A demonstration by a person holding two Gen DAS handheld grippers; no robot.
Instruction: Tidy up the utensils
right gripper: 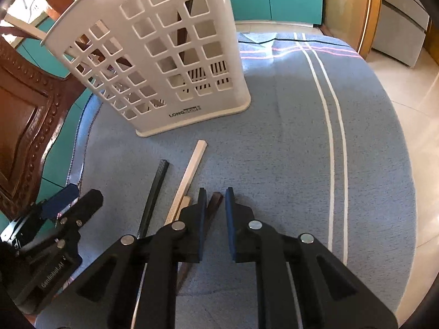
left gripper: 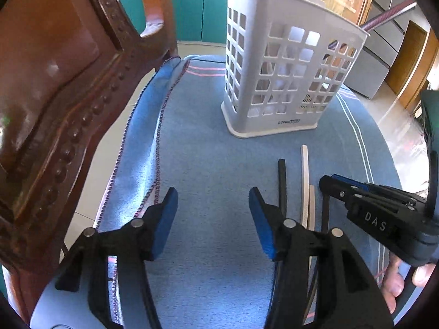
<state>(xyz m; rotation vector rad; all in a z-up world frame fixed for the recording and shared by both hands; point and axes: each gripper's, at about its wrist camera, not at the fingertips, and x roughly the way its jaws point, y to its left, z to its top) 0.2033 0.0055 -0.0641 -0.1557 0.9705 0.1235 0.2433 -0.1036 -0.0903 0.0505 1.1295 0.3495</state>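
Observation:
A white slotted utensil basket (left gripper: 274, 126) (right gripper: 192, 115) stands upright on the blue cloth, with dark sticks (right gripper: 181, 33) showing through its holes. In front of it lie a black chopstick (left gripper: 282, 181) (right gripper: 153, 197), a pale chopstick (left gripper: 304, 178) (right gripper: 189, 175) and a dark brown chopstick (right gripper: 216, 201). My left gripper (left gripper: 214, 216) (right gripper: 76, 196) hovers open over bare cloth, left of the chopsticks, with nothing between its fingers. My right gripper (right gripper: 215, 216) (left gripper: 329, 183) points down with its jaws narrowly apart around the brown chopstick's end; a thin gap shows at the right pad.
A carved brown chair (left gripper: 55, 96) (right gripper: 24, 126) stands close against the table's left side. The round table's cloth (right gripper: 301, 137) has white stripes near its right edge, with tiled floor beyond. A person's fingers (left gripper: 395, 288) hold the right gripper. A second pale stick (left gripper: 312, 205) lies beside the first.

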